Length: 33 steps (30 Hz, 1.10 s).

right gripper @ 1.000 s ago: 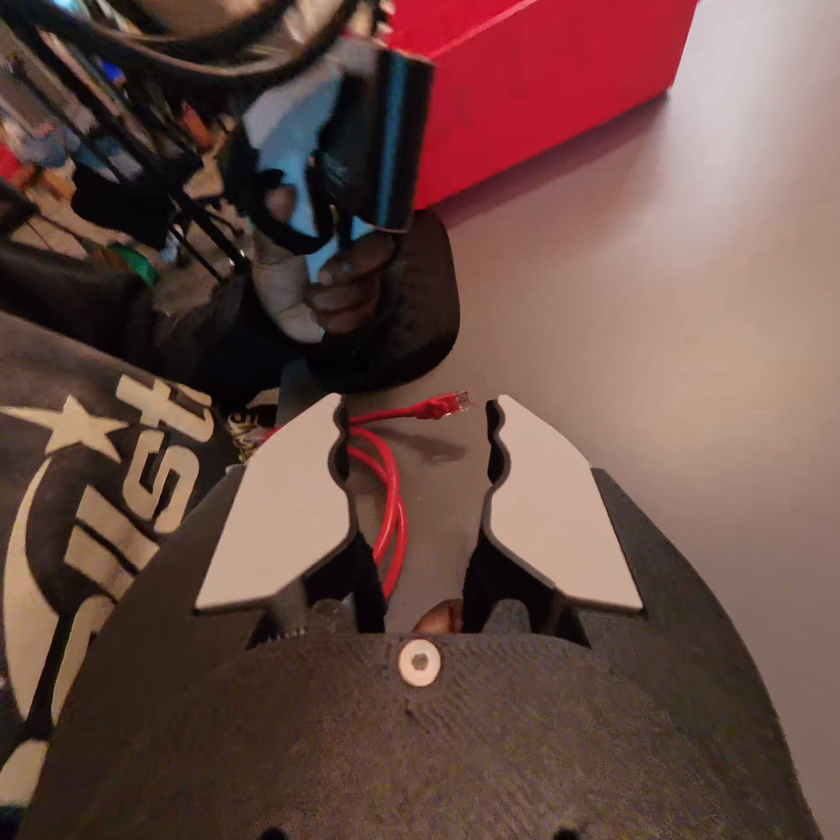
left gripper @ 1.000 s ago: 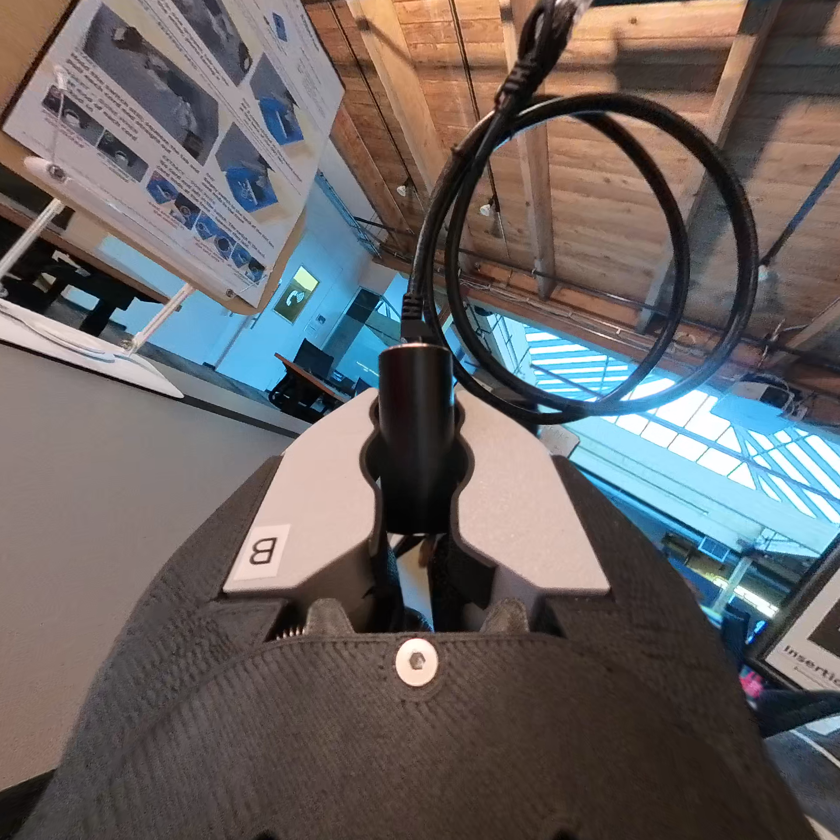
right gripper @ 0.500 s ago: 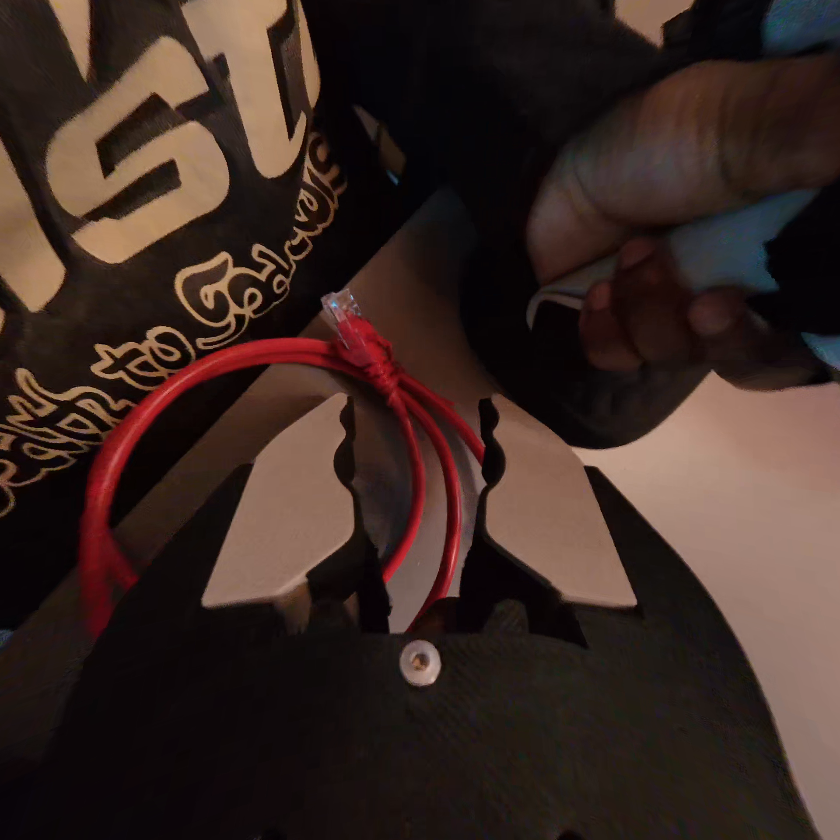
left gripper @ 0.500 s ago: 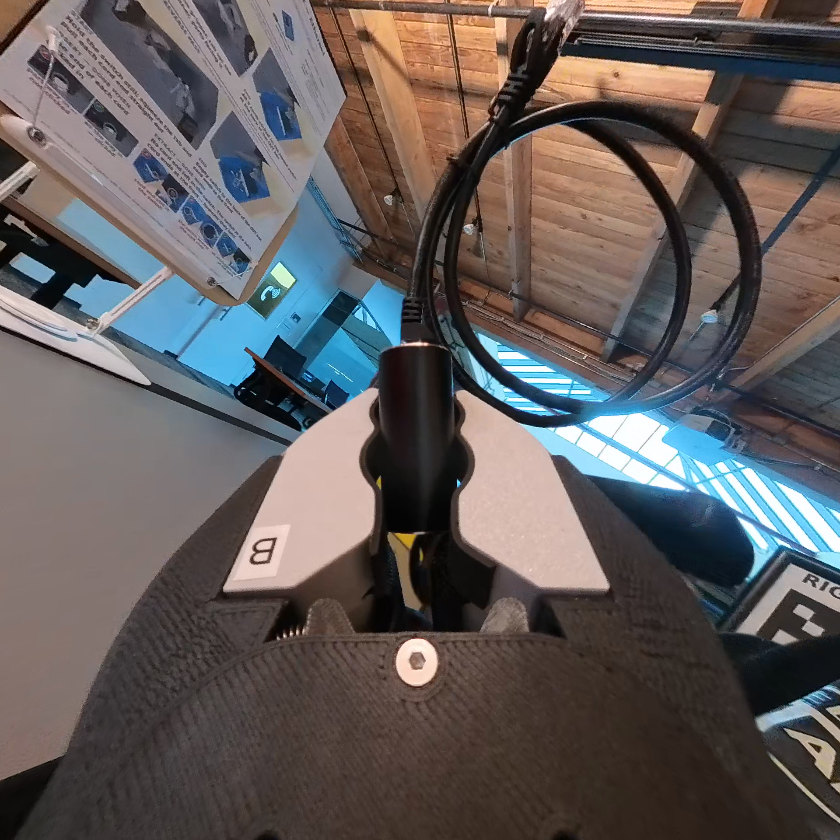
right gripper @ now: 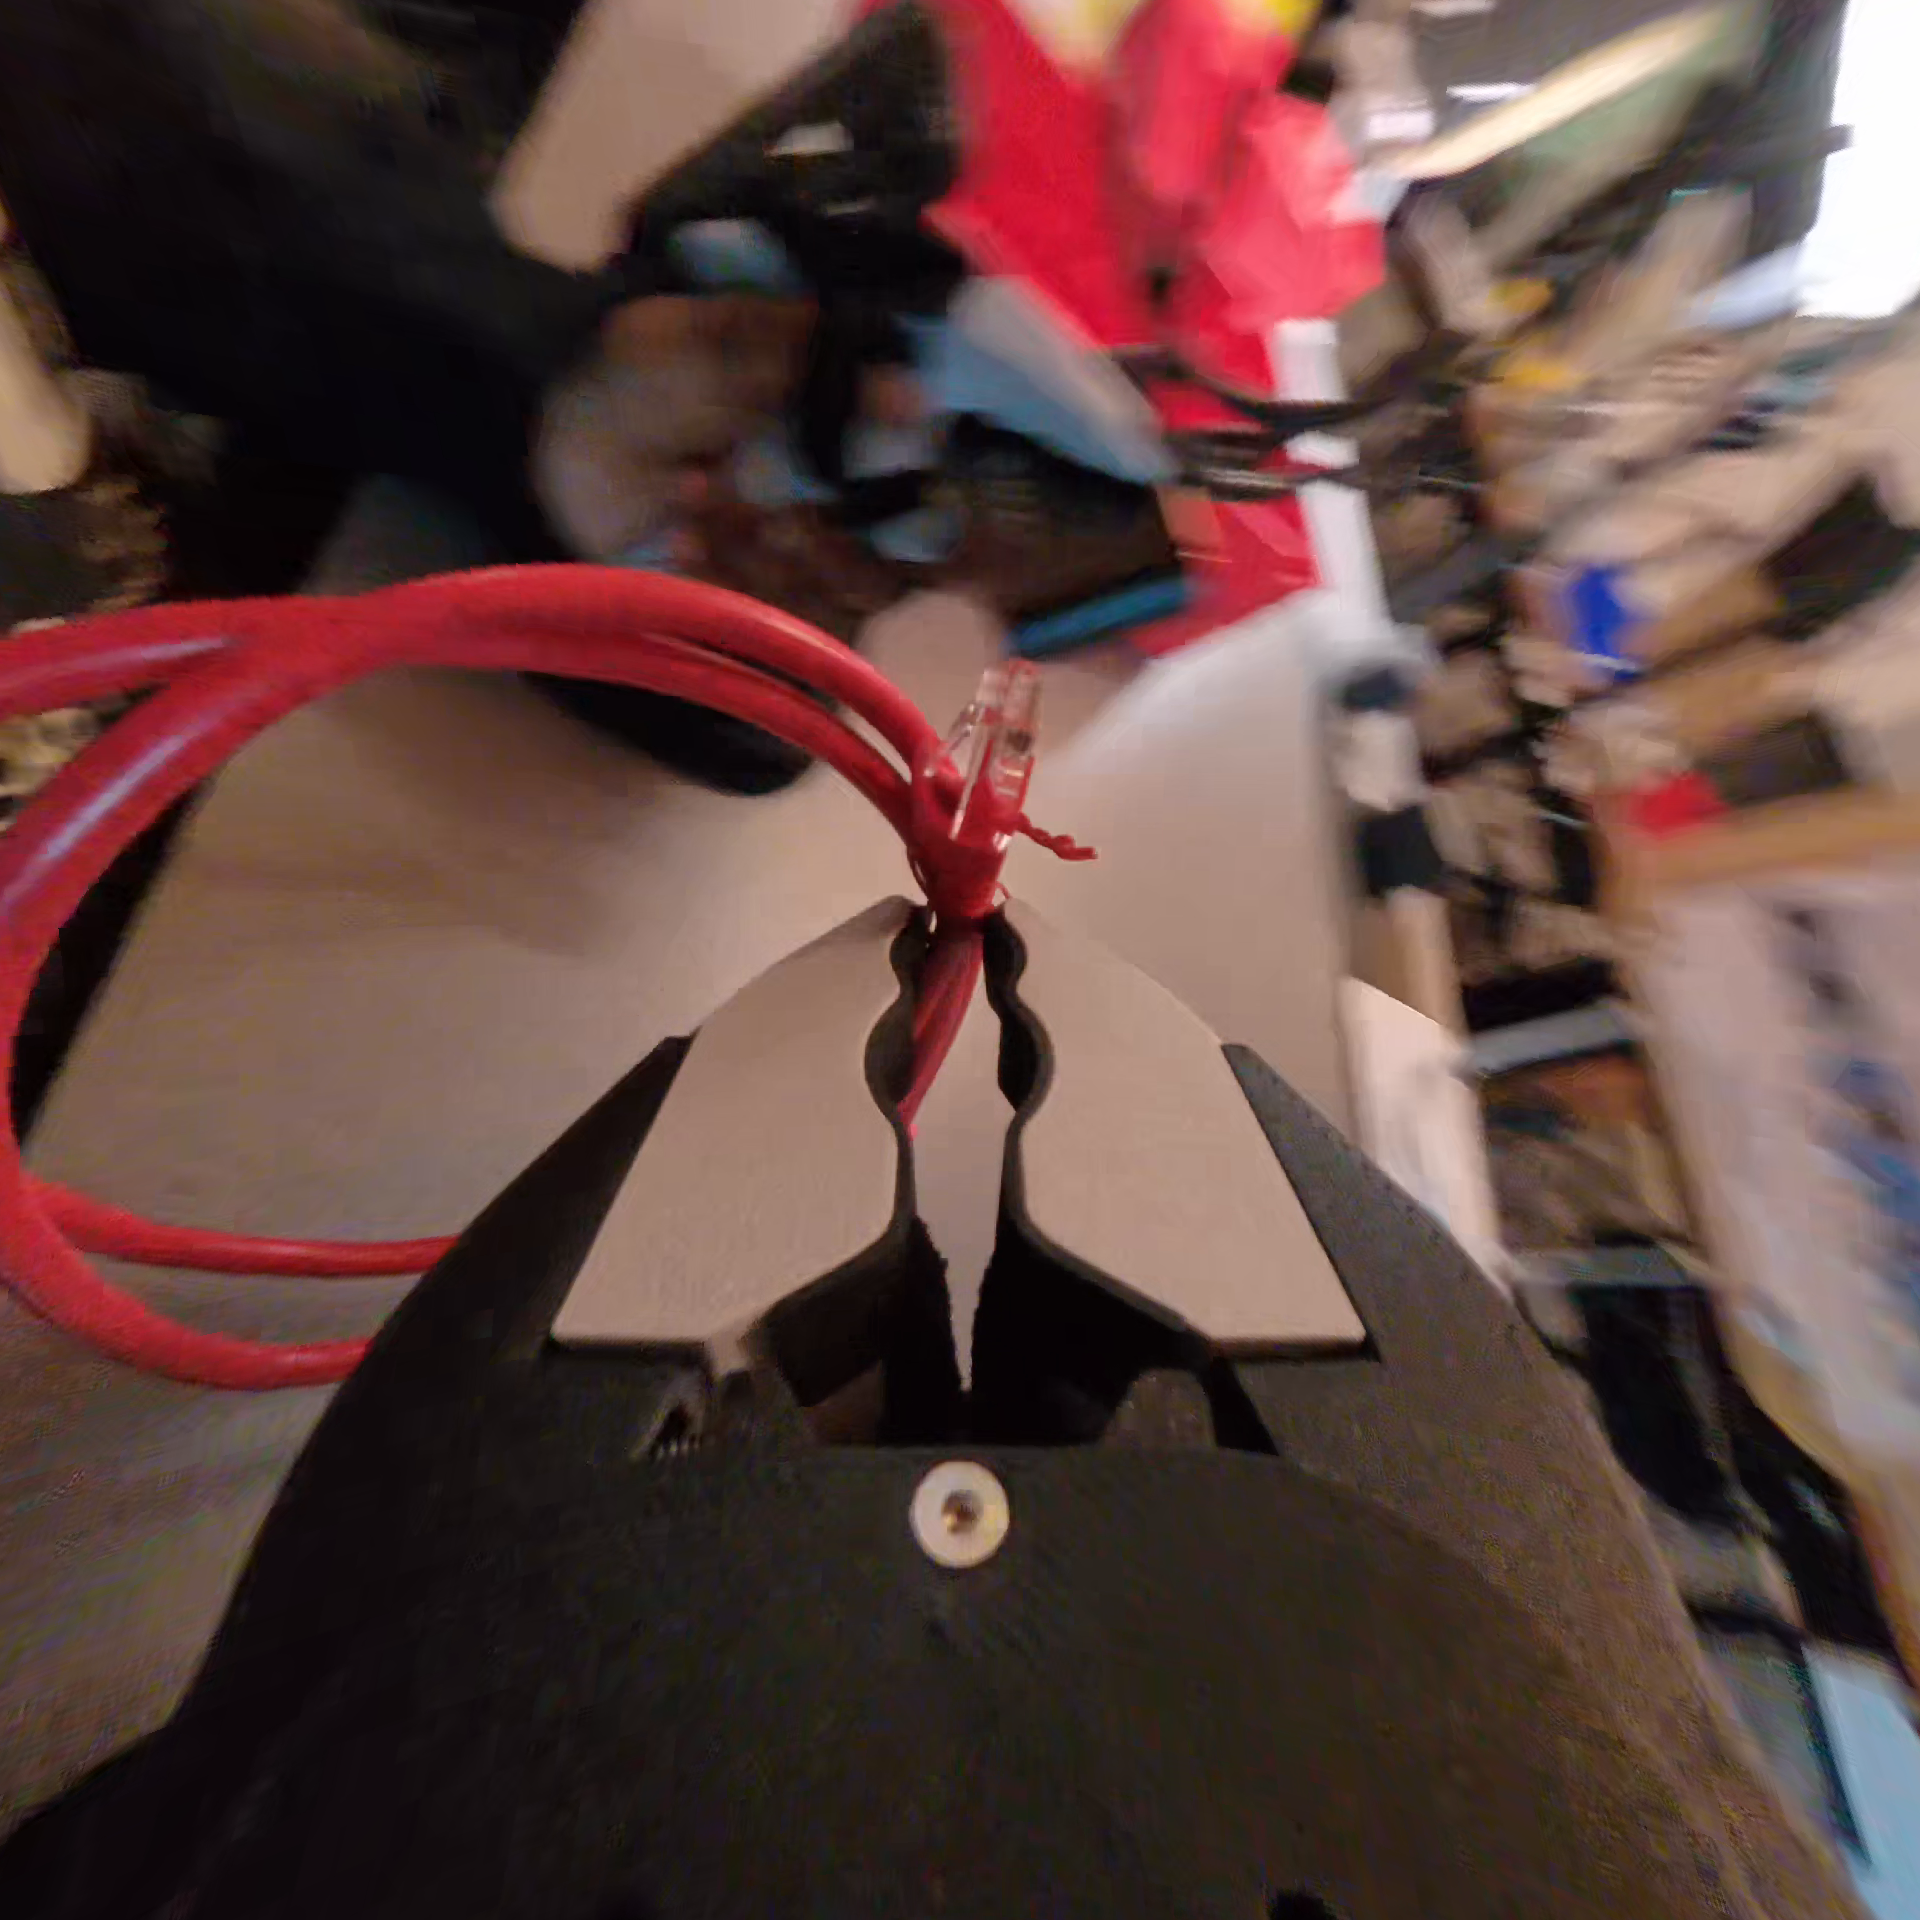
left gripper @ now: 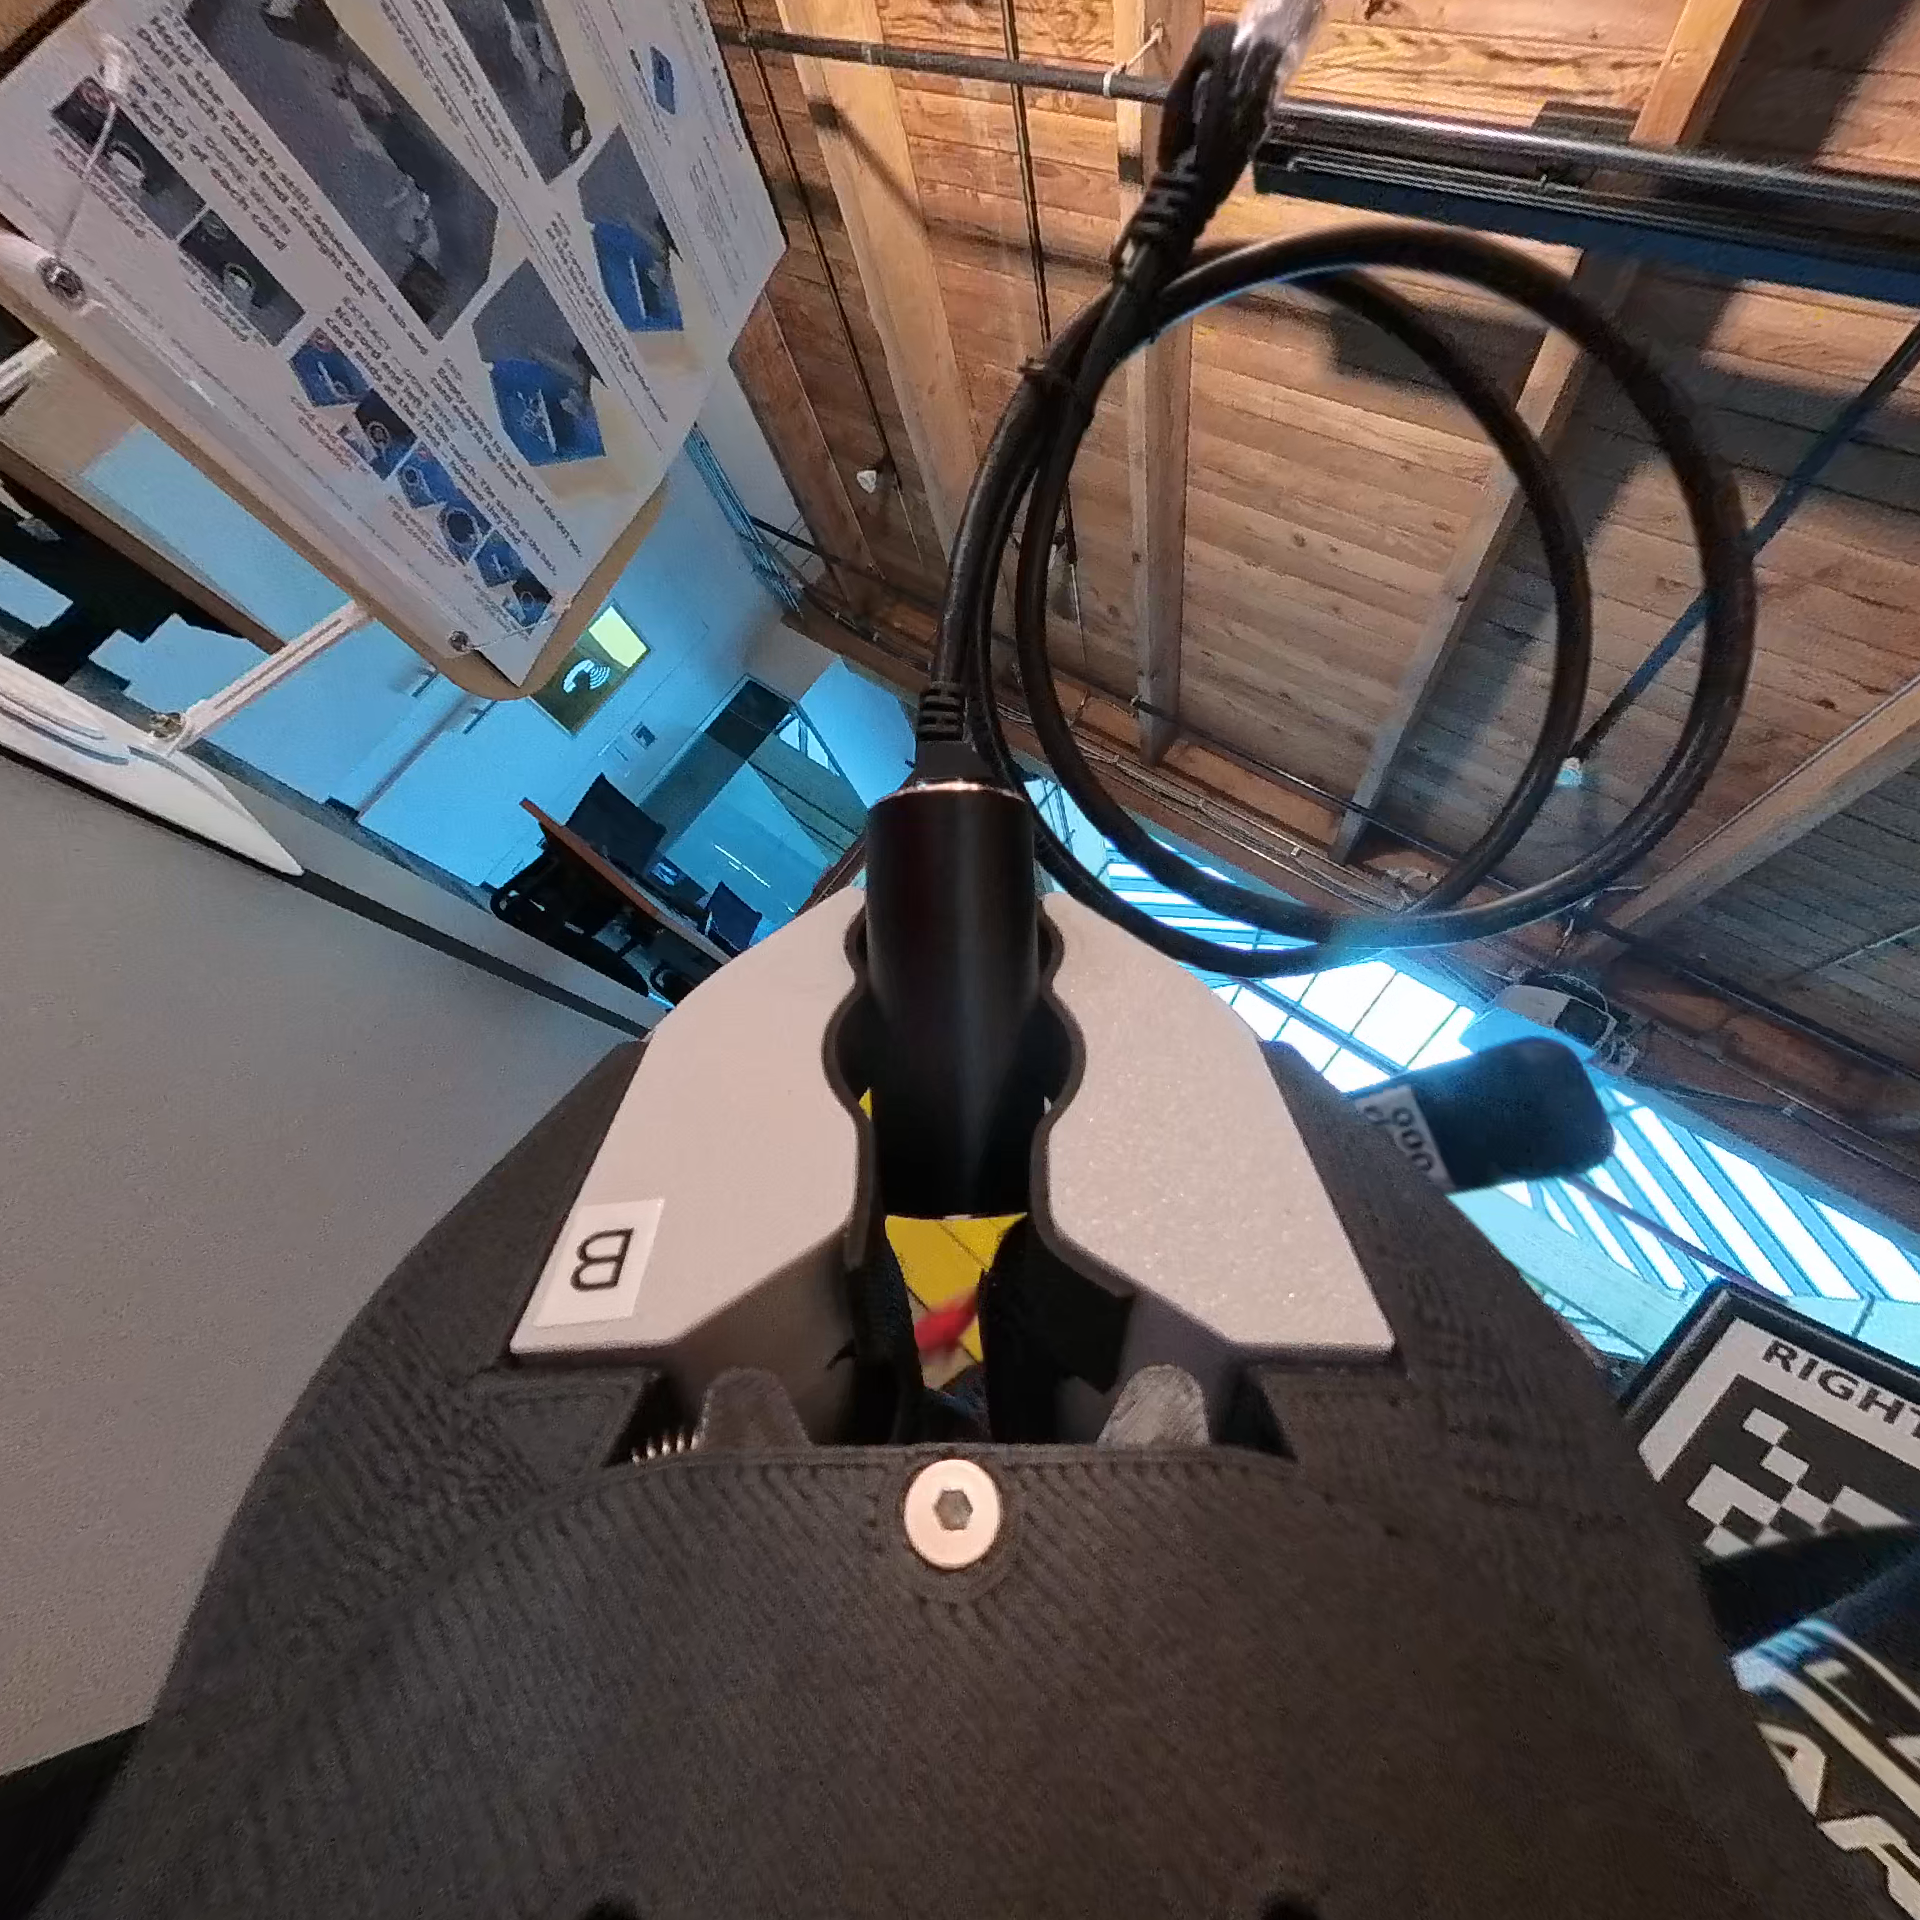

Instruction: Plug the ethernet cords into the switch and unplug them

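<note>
My left gripper [left gripper: 951, 935] is shut on a black cylinder-shaped switch [left gripper: 951, 997] and points up toward the wooden ceiling. A black ethernet cord [left gripper: 1662, 520] is plugged into the switch's top end and coils in a loop. Its free plug [left gripper: 1262, 26] sticks up at the frame's top edge. My right gripper [right gripper: 951, 920] is shut on a coiled red ethernet cord [right gripper: 520, 613], at the twist-tied spot just below its clear plug [right gripper: 997, 727]. The plug points away from me. The red loops hang out to the left above the table [right gripper: 416, 935].
An instruction board on a stand [left gripper: 343, 260] leans at the upper left over the grey table [left gripper: 208, 1143]. A checkered marker plate [left gripper: 1808, 1455] shows at the right. The right wrist view is motion-blurred, with a red box [right gripper: 1195, 156] and clutter [right gripper: 1610, 623] behind. There is about 12 cm between the tips of the two grippers.
My right gripper has shut on the red cord near its plug and swung away with it; its view is now blurred. The left gripper still holds the switch, tilted slightly.
</note>
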Available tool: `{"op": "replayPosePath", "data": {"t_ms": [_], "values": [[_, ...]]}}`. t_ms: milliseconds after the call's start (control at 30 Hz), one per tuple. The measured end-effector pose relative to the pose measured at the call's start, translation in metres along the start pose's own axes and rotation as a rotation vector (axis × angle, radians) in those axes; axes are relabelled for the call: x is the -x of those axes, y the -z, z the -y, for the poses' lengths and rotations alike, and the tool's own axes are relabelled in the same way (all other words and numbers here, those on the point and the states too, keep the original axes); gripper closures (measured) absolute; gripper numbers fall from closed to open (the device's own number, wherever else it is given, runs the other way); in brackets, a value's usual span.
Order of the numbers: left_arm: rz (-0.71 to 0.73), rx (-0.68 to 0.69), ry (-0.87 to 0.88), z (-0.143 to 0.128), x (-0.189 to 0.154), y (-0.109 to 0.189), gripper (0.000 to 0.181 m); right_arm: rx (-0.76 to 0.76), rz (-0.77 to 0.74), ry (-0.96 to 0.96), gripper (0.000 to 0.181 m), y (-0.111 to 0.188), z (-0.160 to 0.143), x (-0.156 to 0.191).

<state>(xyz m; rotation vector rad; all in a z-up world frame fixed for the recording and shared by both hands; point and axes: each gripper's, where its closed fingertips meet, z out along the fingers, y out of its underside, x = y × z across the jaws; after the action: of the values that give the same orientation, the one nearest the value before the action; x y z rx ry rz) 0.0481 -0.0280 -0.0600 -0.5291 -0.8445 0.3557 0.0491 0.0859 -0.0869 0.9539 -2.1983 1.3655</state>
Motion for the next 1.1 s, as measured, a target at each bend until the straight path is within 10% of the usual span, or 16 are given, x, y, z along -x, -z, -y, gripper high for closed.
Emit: {"op": "replayPosePath", "data": {"t_ms": [200, 333, 467, 833, 1100], "values": [[-0.001, 0.007, -0.015, -0.002, -0.001, -0.001, 0.155, 0.179, -0.935, -0.225, 0.172, 0.216, -0.046, -0.109], [0.003, 0.011, -0.015, -0.002, 0.0, -0.001, 0.155, 0.386, -1.423, -0.345, 0.172, 0.357, -0.097, -0.102], [0.018, 0.015, -0.026, -0.003, 0.002, -0.001, 0.155, 0.696, -1.623, -0.436, 0.172, 0.429, -0.163, -0.073], [0.003, 0.038, -0.035, -0.007, -0.001, -0.002, 0.155, 1.229, -1.146, -0.81, 0.172, 0.391, -0.327, -0.01], [0.001, 0.056, -0.052, -0.01, -0.003, -0.003, 0.155, 1.145, -0.913, -1.065, 0.131, 0.348, -0.342, 0.012]]}}
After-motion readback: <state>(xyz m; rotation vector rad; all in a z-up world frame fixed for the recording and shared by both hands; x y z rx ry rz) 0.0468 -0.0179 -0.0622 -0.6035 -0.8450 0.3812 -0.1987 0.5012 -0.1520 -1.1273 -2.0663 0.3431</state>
